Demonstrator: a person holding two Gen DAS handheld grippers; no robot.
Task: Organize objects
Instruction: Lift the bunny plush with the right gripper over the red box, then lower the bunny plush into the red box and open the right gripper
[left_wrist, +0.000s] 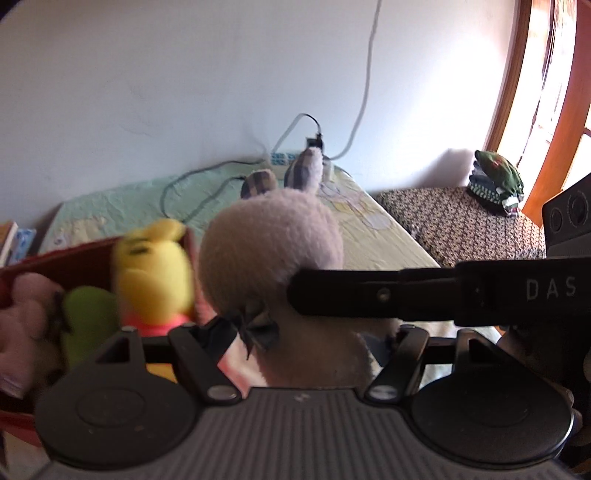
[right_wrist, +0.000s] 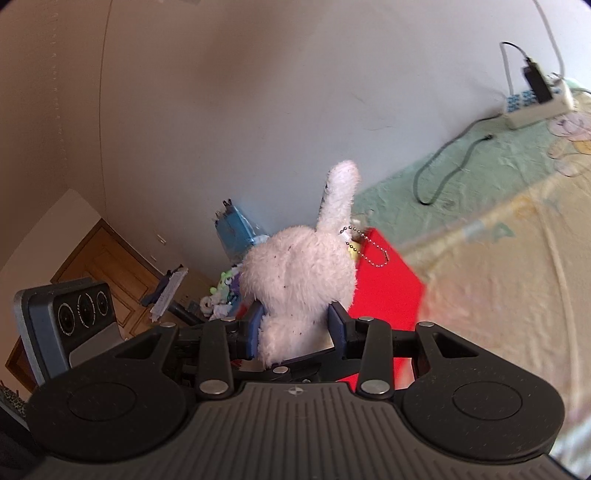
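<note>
The right tool grips a white plush rabbit above the bed, ear pointing up and far. The left tool clamps a pink plush, ears pointing far.

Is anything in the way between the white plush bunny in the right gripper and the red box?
Nothing visible does. The white plush bunny is clamped in the right gripper, and the red box lies directly behind it with nothing between them.

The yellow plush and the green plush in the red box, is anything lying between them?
No. In the left wrist view the yellow plush sits right against the green plush inside the red box, with no gap showing.
</note>
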